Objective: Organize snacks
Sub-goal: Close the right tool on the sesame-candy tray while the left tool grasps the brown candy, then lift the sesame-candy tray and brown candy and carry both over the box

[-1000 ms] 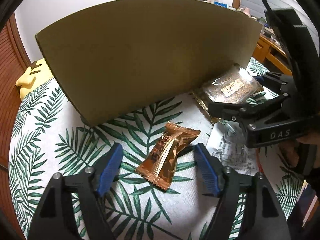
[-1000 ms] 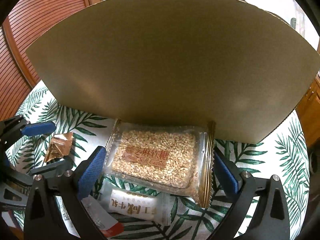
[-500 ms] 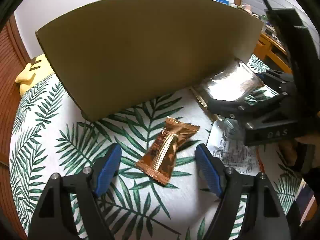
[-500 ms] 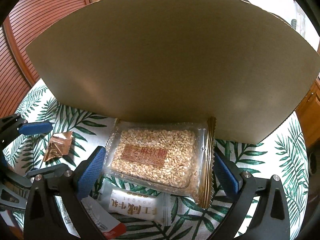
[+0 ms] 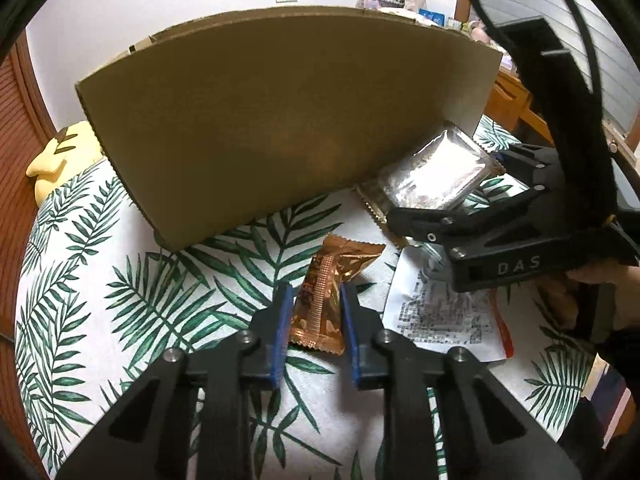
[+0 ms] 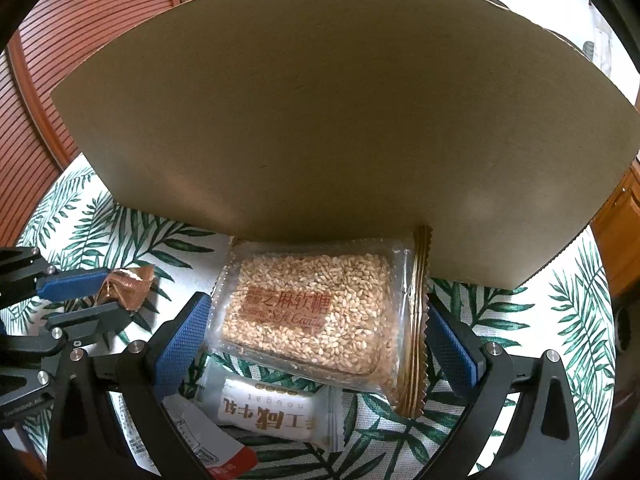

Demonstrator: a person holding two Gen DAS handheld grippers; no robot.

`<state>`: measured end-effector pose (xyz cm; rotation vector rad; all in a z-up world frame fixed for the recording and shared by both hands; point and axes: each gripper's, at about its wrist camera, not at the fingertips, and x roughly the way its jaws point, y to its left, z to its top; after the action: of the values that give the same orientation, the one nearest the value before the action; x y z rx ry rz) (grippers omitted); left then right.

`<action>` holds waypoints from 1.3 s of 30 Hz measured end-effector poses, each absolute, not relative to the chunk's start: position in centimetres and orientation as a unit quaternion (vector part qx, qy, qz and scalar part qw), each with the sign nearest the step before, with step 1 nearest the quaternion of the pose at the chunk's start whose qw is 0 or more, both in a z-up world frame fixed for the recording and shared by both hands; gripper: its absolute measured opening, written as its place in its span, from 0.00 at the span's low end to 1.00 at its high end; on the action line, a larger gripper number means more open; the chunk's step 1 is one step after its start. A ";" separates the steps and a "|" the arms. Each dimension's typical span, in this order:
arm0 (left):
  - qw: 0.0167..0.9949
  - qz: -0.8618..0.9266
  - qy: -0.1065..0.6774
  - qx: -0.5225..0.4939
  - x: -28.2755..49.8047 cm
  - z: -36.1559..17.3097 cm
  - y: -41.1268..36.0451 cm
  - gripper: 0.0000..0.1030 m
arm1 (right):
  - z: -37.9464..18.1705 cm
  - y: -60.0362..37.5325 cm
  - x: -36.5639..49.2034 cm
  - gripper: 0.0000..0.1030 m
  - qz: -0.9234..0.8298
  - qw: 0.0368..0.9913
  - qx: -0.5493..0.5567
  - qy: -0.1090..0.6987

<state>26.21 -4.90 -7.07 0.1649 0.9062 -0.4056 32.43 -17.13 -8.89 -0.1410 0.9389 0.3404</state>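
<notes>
A copper foil snack [image 5: 324, 292] lies on the leaf-print tablecloth [image 5: 120, 300]. My left gripper [image 5: 316, 312] has its jaws closing, and both blue pads touch the wrapper's sides. The same snack [image 6: 128, 280] shows at the left of the right wrist view. A clear sesame candy pack [image 6: 316, 304] sits tilted between the pads of my right gripper [image 6: 316, 306], which touch both its edges. It leans toward the tall cardboard box [image 6: 320, 120]. From the left wrist view the pack [image 5: 436, 172] glares white inside the right gripper [image 5: 446, 186].
The cardboard box [image 5: 280, 120] walls off the far side of the table. A white nougat packet [image 6: 272, 412] and a white packet with a red end [image 5: 440, 312] lie under the right gripper. A yellow plush [image 5: 60, 156] sits far left, and a hand [image 5: 592, 276] holds the right gripper.
My left gripper's jaws have come together from wide open onto the copper snack. The right gripper and the sesame pack have kept their place.
</notes>
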 end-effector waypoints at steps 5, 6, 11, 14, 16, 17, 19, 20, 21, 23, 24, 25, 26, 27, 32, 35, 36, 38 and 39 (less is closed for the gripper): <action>0.881 -0.198 0.424 0.075 25.6 -6.6 -4.9 0.20 | -9.0 -16.9 32.3 1.00 0.162 0.875 -0.072 0.450; 0.884 -0.199 0.418 0.071 25.4 -6.3 -4.8 0.20 | -9.0 -16.8 32.3 1.00 0.162 0.875 -0.074 0.450; 0.892 -0.200 0.400 0.065 24.3 -5.4 -4.4 0.20 | -9.1 -16.3 32.2 1.00 0.162 0.875 -0.078 0.450; 0.896 -0.197 0.393 0.060 23.7 -5.0 -4.0 0.20 | -9.1 -16.0 32.1 0.98 0.163 0.875 -0.081 0.449; 0.898 -0.197 0.390 0.056 23.4 -4.8 -3.7 0.20 | -9.1 -15.9 32.0 0.98 0.165 0.874 -0.084 0.449; 0.898 -0.197 0.389 0.054 23.3 -4.7 -3.7 0.20 | -9.1 -15.8 32.1 0.98 0.167 0.873 -0.086 0.450; 0.900 -0.196 0.386 0.051 23.1 -4.5 -3.4 0.20 | -9.1 -15.4 32.2 0.94 0.168 0.872 -0.092 0.451; 0.900 -0.196 0.385 0.051 22.8 -4.4 -3.5 0.20 | -9.0 -15.2 32.1 0.92 0.171 0.872 -0.095 0.449; 0.901 -0.196 0.384 0.050 22.6 -4.3 -3.4 0.20 | -9.0 -15.1 31.9 0.88 0.175 0.872 -0.097 0.447; 0.902 -0.197 0.382 0.051 22.4 -4.2 -3.4 0.20 | -8.7 -14.8 31.6 0.73 0.181 0.872 -0.098 0.445; 0.902 -0.196 0.382 0.051 22.3 -4.2 -3.4 0.20 | -8.6 -14.8 31.4 0.65 0.181 0.872 -0.099 0.444; 0.902 -0.196 0.381 0.050 22.2 -4.1 -3.3 0.20 | -8.4 -14.7 31.2 0.60 0.182 0.871 -0.099 0.445; 0.902 -0.197 0.380 0.049 22.2 -4.0 -3.3 0.20 | -8.4 -14.6 31.1 0.54 0.183 0.871 -0.100 0.445; 0.903 -0.197 0.380 0.048 22.2 -3.9 -3.3 0.20 | -8.3 -14.5 30.9 0.44 0.188 0.871 -0.101 0.443; 0.903 -0.197 0.378 0.045 22.1 -3.9 -3.1 0.20 | -8.0 -14.6 29.9 0.34 0.191 0.876 -0.099 0.432; 0.903 -0.197 0.379 0.045 22.0 -3.9 -3.1 0.20 | -7.8 -15.2 29.3 0.32 0.201 0.882 -0.087 0.418; 0.903 -0.197 0.379 0.045 22.0 -3.9 -3.1 0.20 | -7.6 -15.4 29.2 0.31 0.203 0.884 -0.084 0.413; 0.903 -0.197 0.379 0.045 21.9 -4.0 -3.2 0.20 | -7.1 -15.7 28.7 0.30 0.207 0.888 -0.076 0.403; 0.903 -0.197 0.380 0.046 22.0 -4.0 -3.2 0.20 | -6.9 -16.0 28.3 0.30 0.211 0.891 -0.073 0.396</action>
<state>21.95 -3.22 -4.01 0.0947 0.7854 -0.4082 28.31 -15.96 -6.89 -0.1514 0.8228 0.4375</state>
